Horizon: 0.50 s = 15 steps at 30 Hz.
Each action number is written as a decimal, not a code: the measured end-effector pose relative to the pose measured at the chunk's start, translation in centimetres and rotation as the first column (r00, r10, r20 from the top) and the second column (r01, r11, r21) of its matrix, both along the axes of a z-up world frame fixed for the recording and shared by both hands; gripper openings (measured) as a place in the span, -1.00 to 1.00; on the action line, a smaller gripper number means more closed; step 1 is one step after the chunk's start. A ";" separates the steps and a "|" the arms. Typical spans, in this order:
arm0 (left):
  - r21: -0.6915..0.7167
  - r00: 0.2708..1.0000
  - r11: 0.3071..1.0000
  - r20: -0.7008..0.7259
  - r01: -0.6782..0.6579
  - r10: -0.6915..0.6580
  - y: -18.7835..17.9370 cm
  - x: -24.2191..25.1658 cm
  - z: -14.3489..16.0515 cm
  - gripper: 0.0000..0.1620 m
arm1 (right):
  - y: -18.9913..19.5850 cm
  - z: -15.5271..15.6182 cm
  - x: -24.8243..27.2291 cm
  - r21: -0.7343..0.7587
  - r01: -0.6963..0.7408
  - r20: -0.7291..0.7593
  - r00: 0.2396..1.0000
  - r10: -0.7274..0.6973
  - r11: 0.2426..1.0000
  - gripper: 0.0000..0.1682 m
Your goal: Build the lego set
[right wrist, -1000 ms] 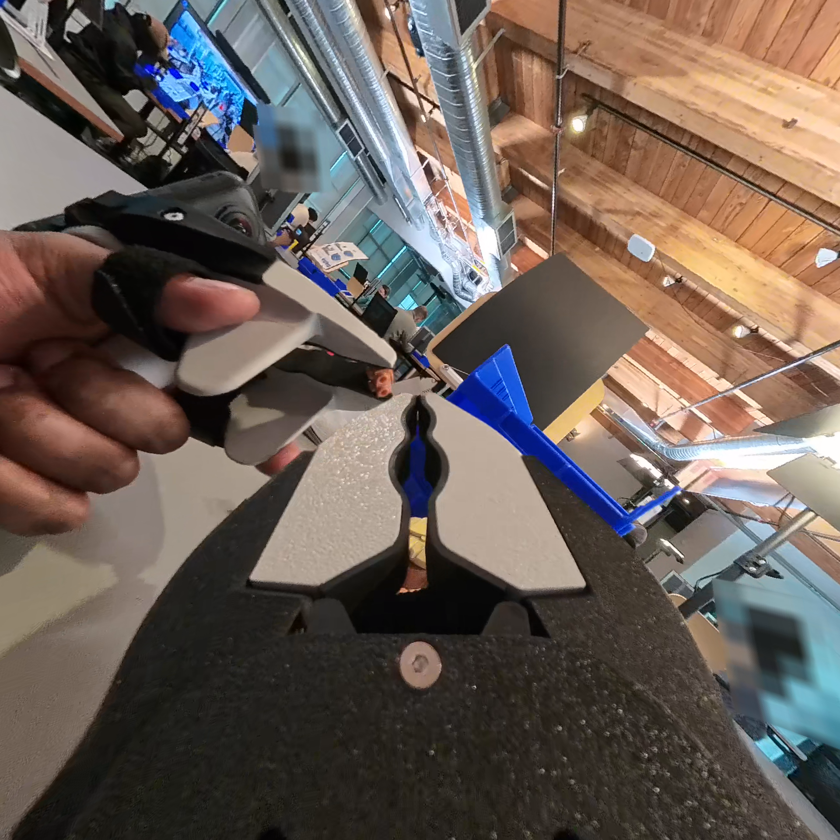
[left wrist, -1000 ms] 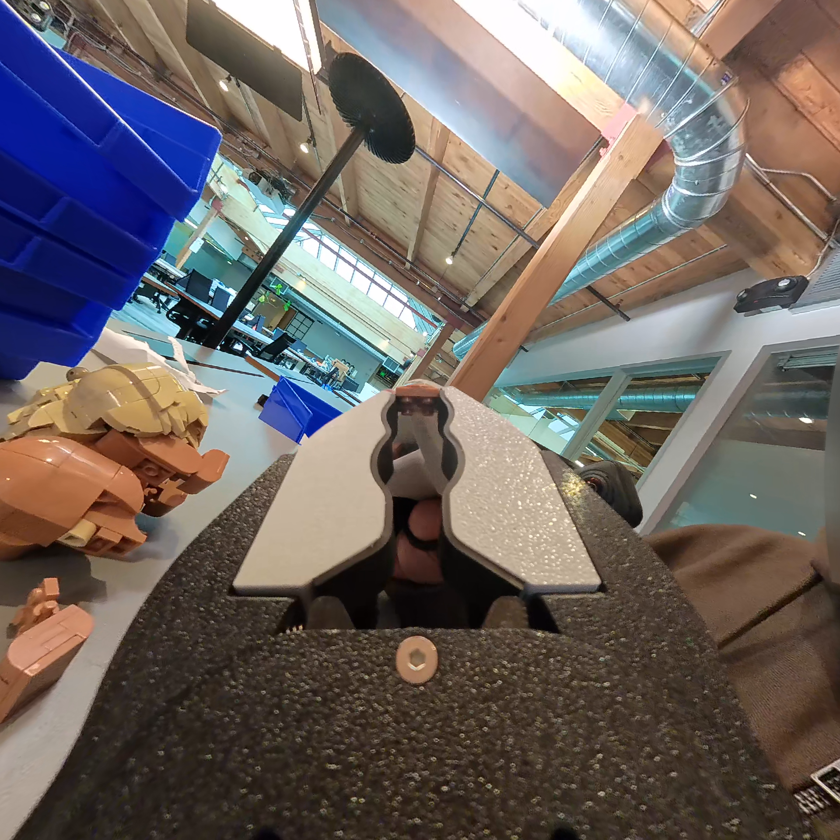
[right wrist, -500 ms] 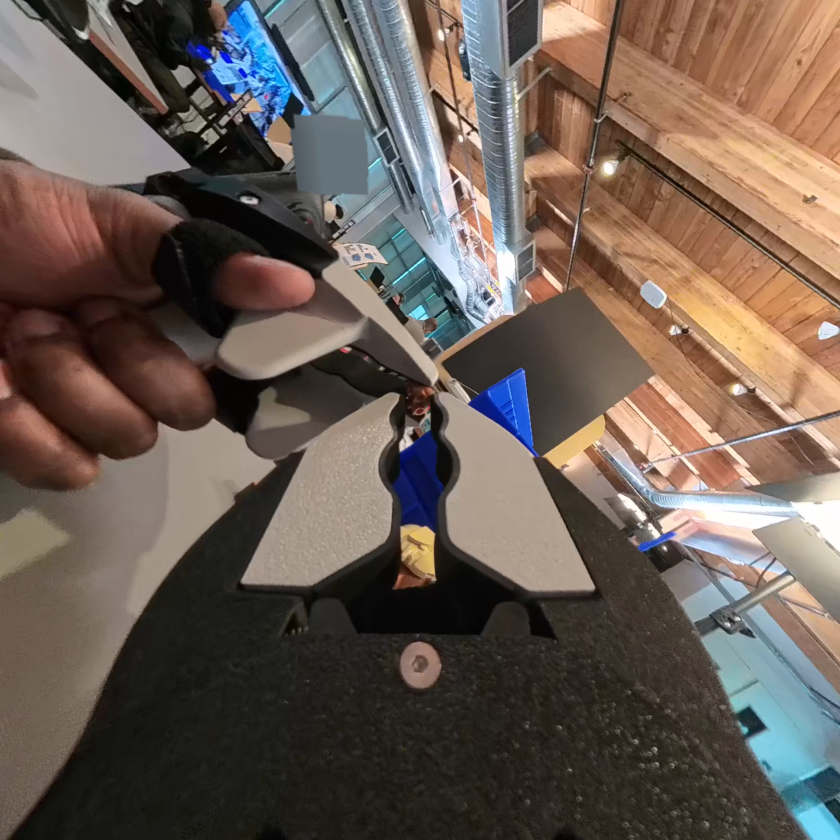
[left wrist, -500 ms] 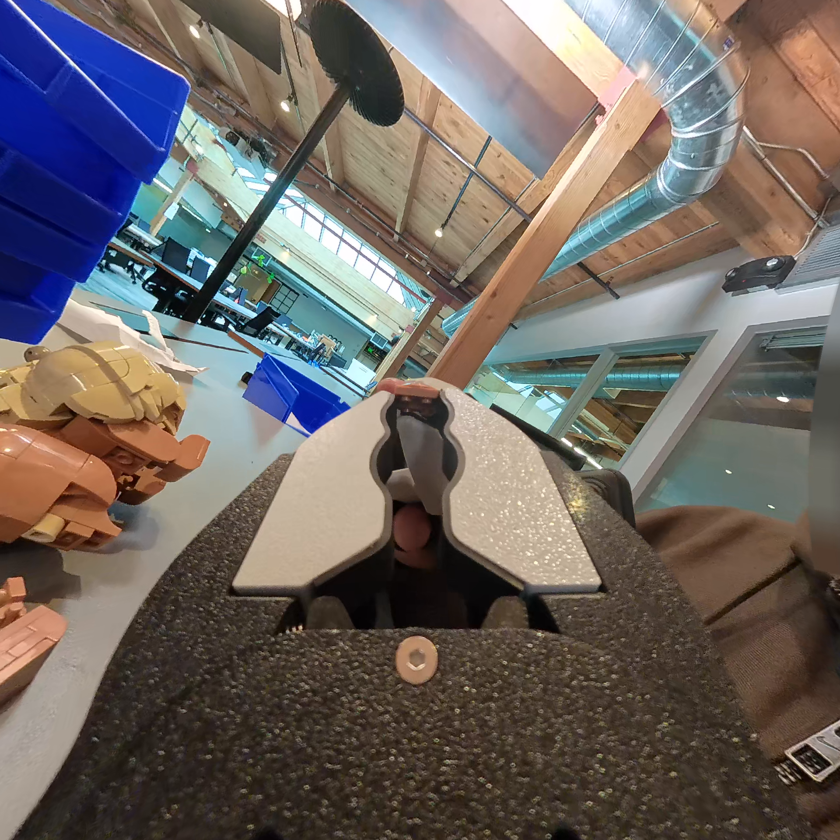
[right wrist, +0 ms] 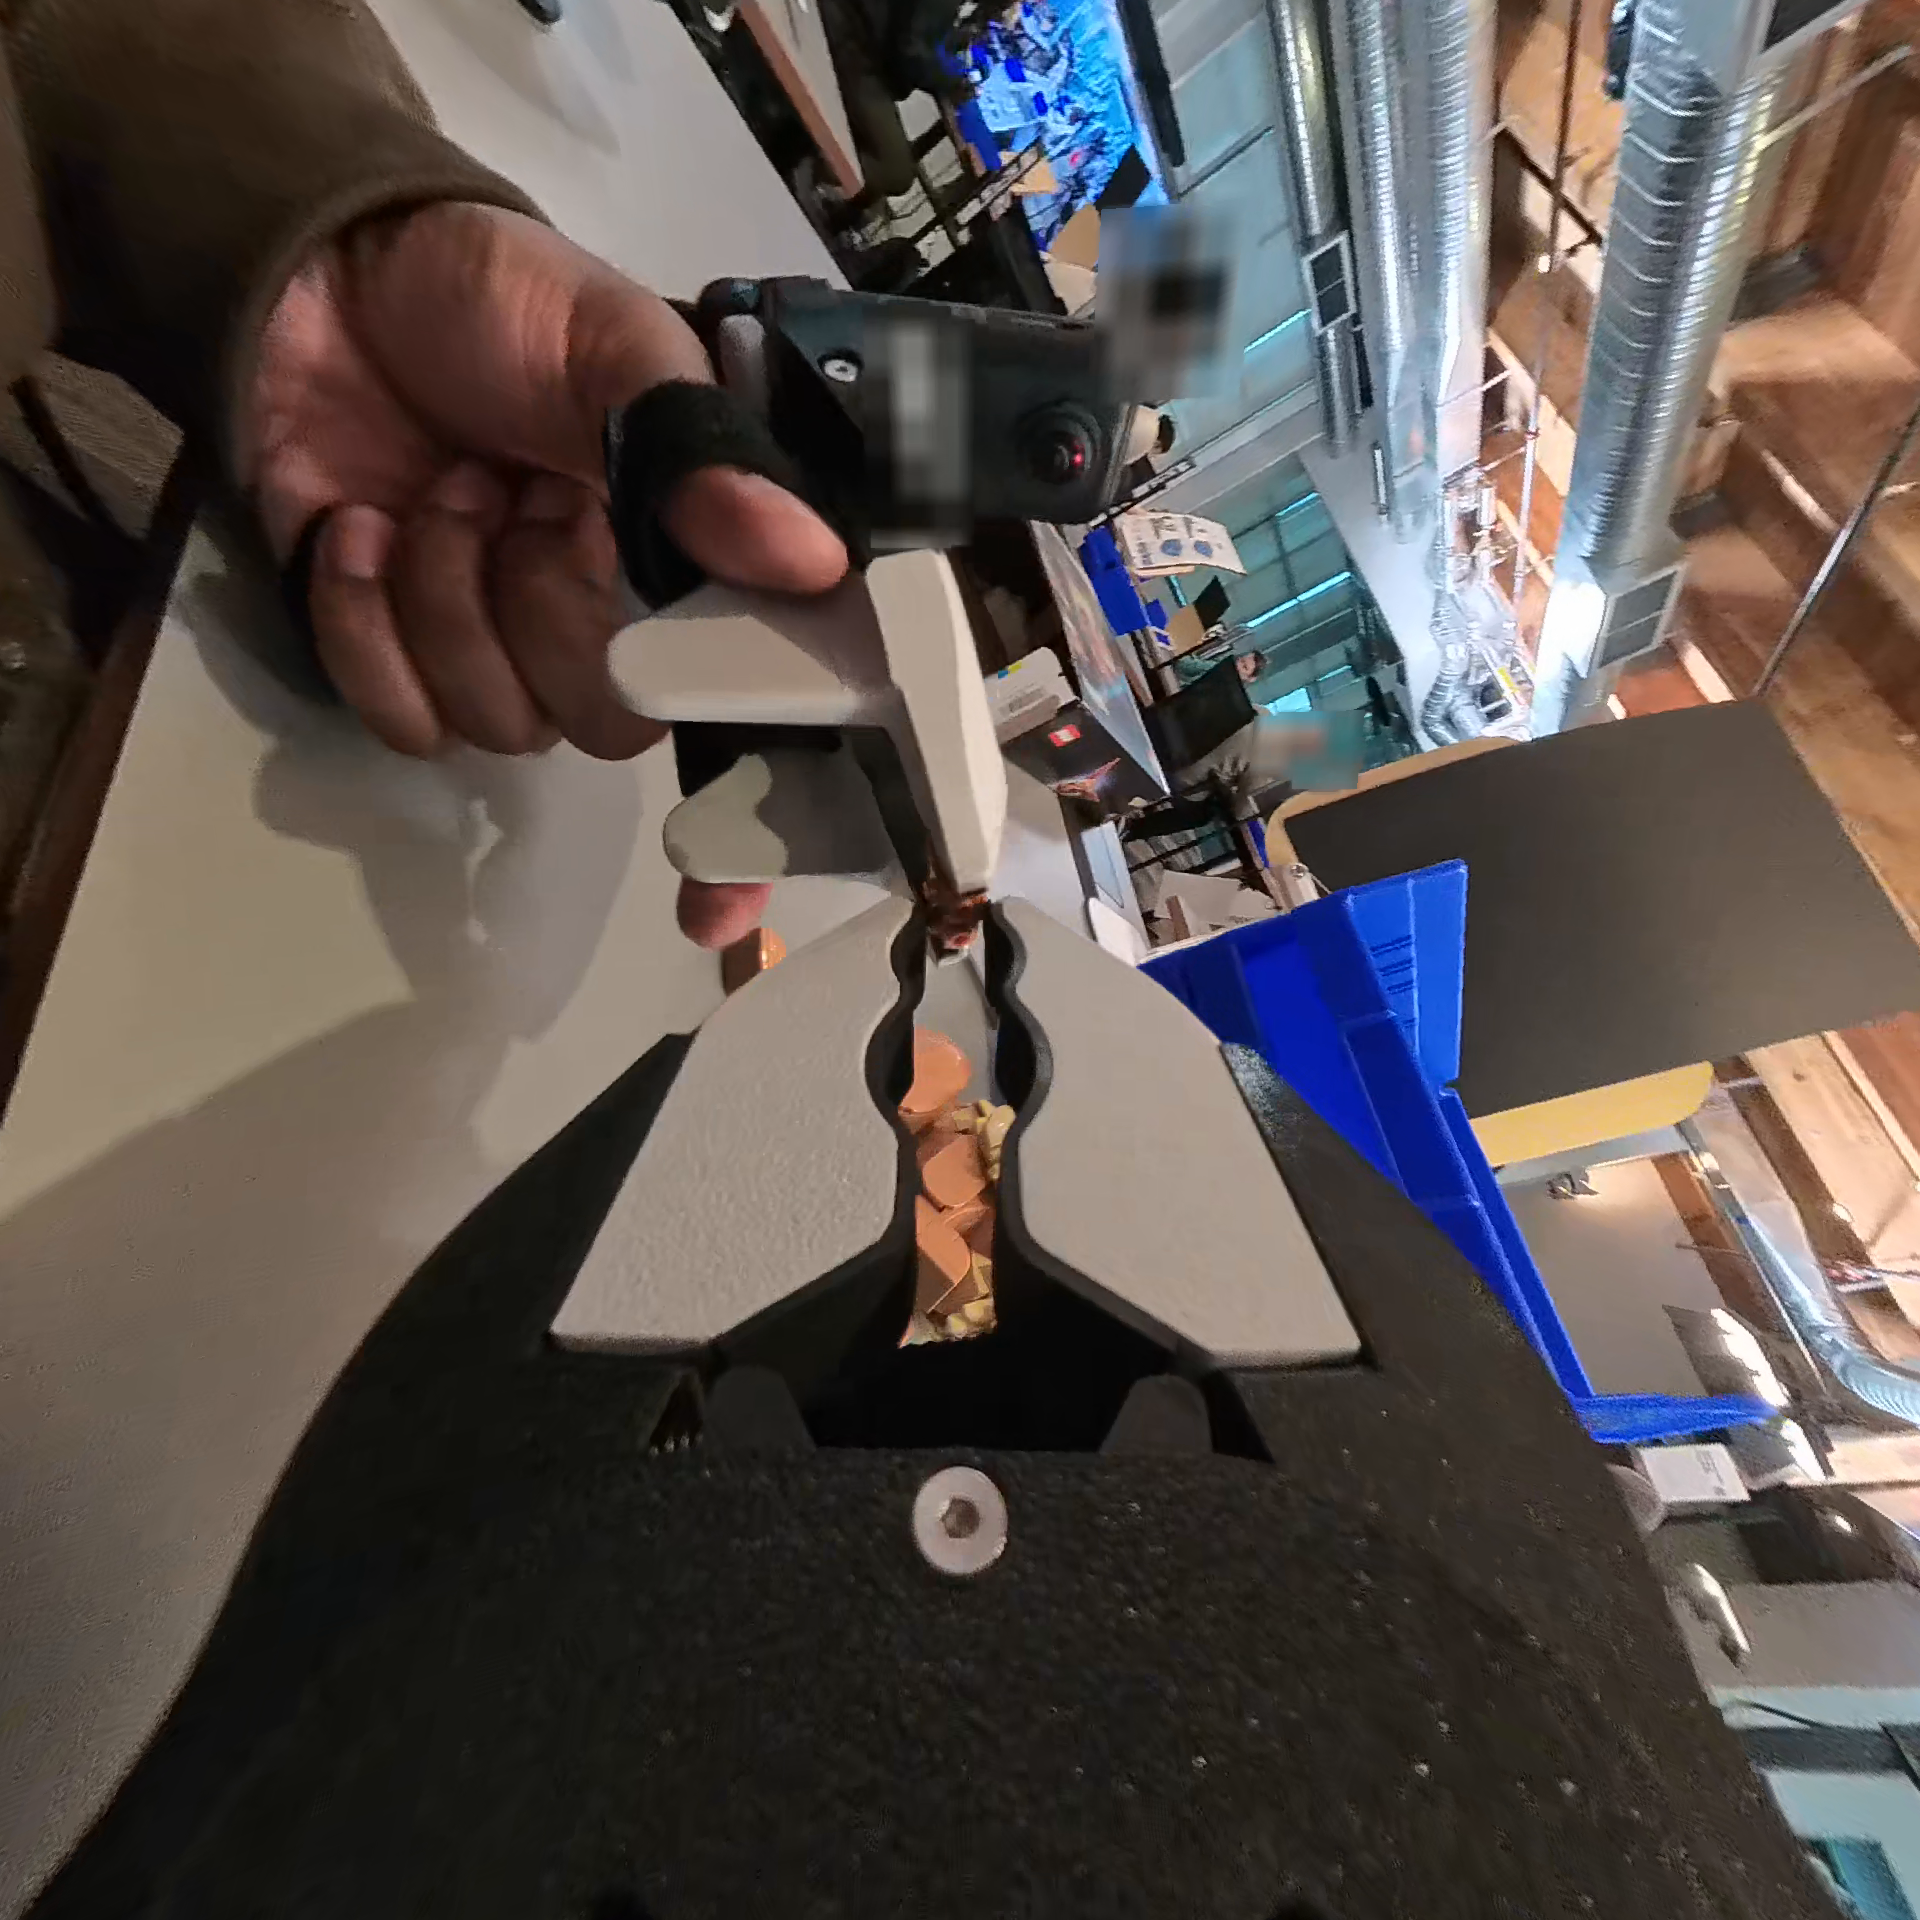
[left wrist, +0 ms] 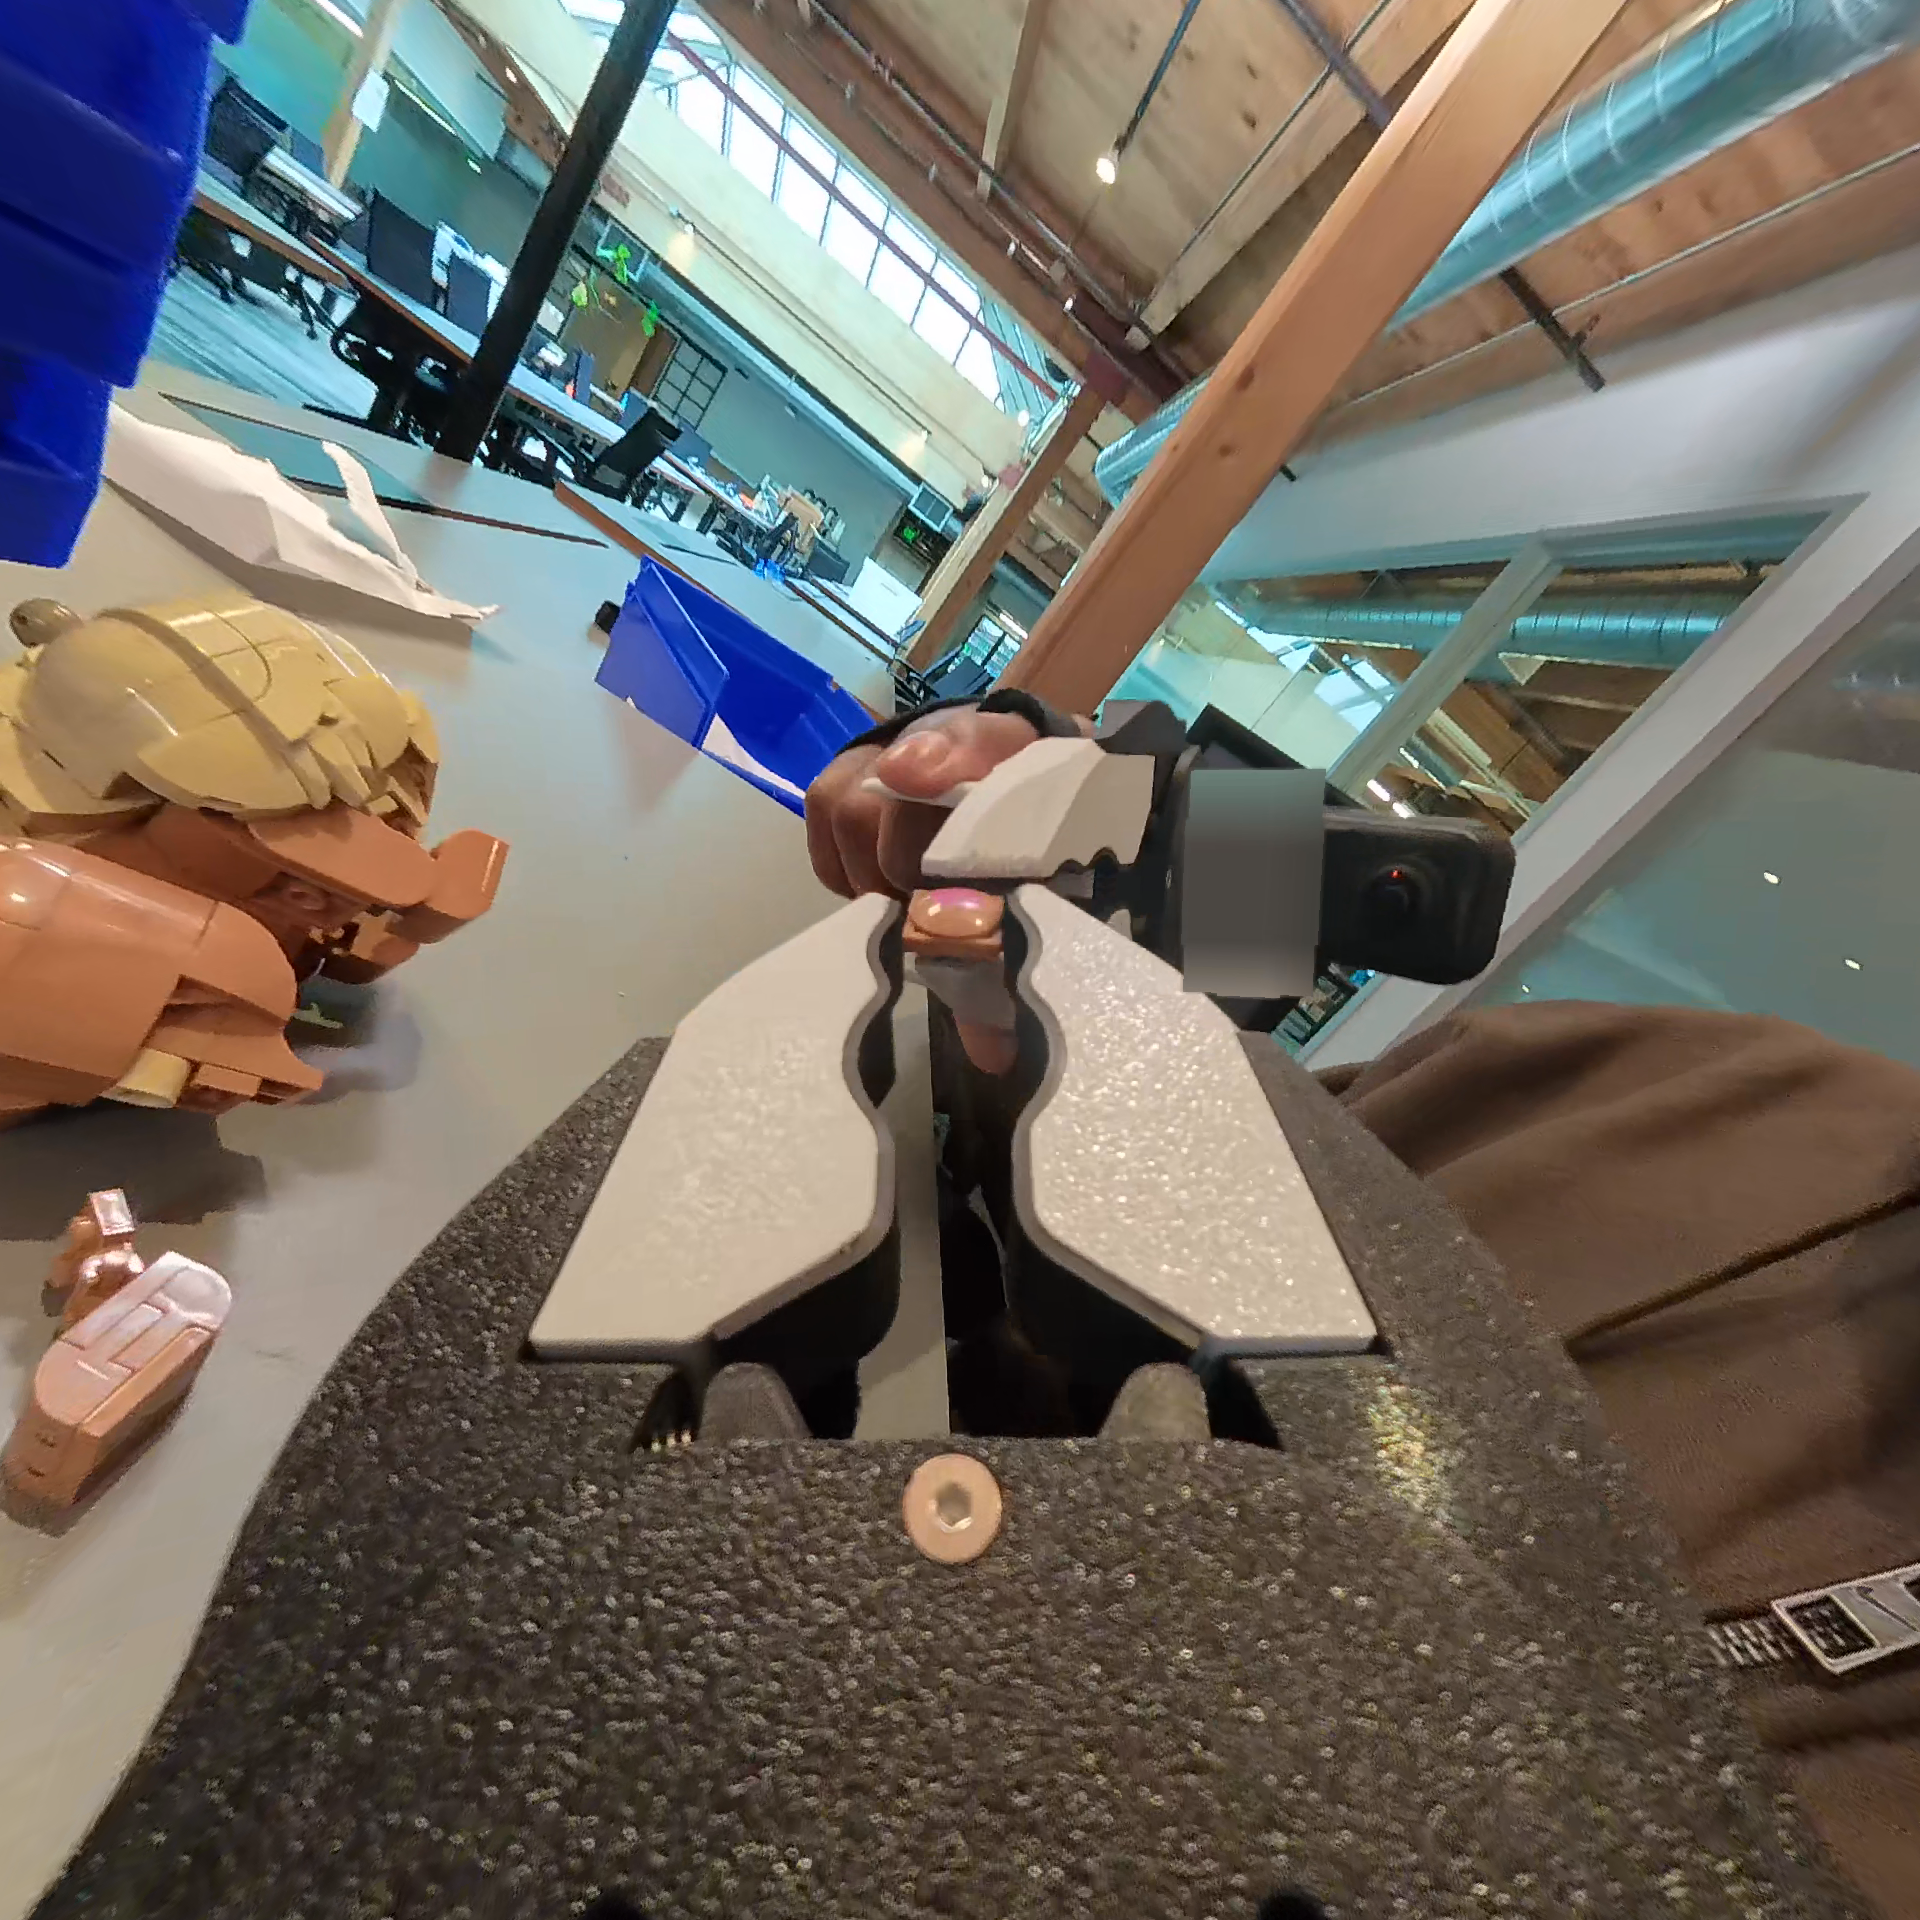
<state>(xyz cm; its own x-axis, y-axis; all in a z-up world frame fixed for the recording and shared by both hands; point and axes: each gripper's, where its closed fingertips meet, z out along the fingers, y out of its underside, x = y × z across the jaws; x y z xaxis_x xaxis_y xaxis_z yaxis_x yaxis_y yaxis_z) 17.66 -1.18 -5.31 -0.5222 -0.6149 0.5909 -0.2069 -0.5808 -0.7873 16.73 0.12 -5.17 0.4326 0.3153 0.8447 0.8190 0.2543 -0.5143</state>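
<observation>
Pinching one small brown piece [left wrist: 951, 923] between both clenched grippers, left gripper [left wrist: 951, 935] meeting right gripper [right wrist: 951, 930]; half-built model [left wrist: 197, 810] is waiting at nine o'clock, unfinished.

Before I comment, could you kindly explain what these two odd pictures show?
No robot here: a person holds a two-finger gripper in each hand, each carrying a camera looking along its fingers. One picture comes from the left gripper, the other from the right gripper, so each also shows the opposite tool. Both grippers are closed around a small brown piece where their tips meet. On the grey table lie a tan-and-brown lego model, a smaller brown assembly, blue bins and white paper.
</observation>
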 end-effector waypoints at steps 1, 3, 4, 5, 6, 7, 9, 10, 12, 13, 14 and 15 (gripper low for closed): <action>0.005 1.000 1.000 -0.002 0.013 -0.013 -0.2 -0.1 0.0 -0.79 | -0.1 0.0 0.0 -0.012 -0.012 0.000 1.000 0.012 1.000 -0.88; 0.012 1.000 1.000 0.001 0.028 -0.028 -0.4 -0.2 0.0 -0.79 | -0.3 0.1 -0.1 -0.024 -0.028 -0.003 1.000 0.028 0.999 -0.88; 0.012 1.000 1.000 0.010 0.026 -0.026 -0.4 -0.2 0.0 -0.79 | -0.2 0.2 -0.1 -0.017 -0.028 -0.007 1.000 0.028 0.999 -0.88; 0.008 1.000 1.000 0.021 0.022 -0.022 -0.3 -0.3 0.2 -0.79 | -0.1 0.4 -0.1 -0.003 -0.023 -0.014 1.000 0.023 1.000 -0.88; -0.001 0.999 1.000 0.037 0.016 -0.016 -0.2 -0.3 0.4 -0.79 | 0.0 0.6 -0.1 0.018 -0.016 -0.025 1.000 0.017 1.000 -0.88; -0.016 0.998 1.000 0.059 0.007 -0.006 0.0 -0.4 0.7 -0.79 | 0.1 0.9 -0.1 0.046 -0.003 -0.037 0.999 0.005 0.999 -0.87; -0.049 0.994 0.998 0.105 -0.029 0.034 0.6 -0.6 1.2 -0.79 | 0.5 1.4 0.0 0.126 0.043 -0.052 0.998 -0.037 0.991 -0.80; -0.061 0.991 0.997 0.119 -0.050 0.057 1.0 -0.6 1.4 -0.80 | 0.5 1.7 -0.1 0.172 0.067 -0.059 0.997 -0.058 0.983 -0.78; -0.074 0.989 0.995 0.125 -0.069 0.078 1.3 -0.7 1.5 -0.80 | 0.5 1.8 -0.5 0.238 0.101 -0.064 0.994 -0.089 0.966 -0.76; -0.076 0.989 0.994 0.123 -0.073 0.082 1.4 -0.7 1.5 -0.80 | 0.6 1.6 -0.7 0.257 0.116 -0.054 0.993 -0.105 0.960 -0.74; -0.074 0.989 0.994 0.121 -0.076 0.085 1.4 -0.6 1.5 -0.79 | 0.8 1.5 -0.8 0.278 0.137 -0.041 0.991 -0.130 0.951 -0.72; -0.068 0.989 0.995 0.120 -0.079 0.087 1.3 -0.6 1.5 -0.80 | 1.0 1.4 -0.9 0.298 0.157 -0.027 0.987 -0.156 0.942 -0.71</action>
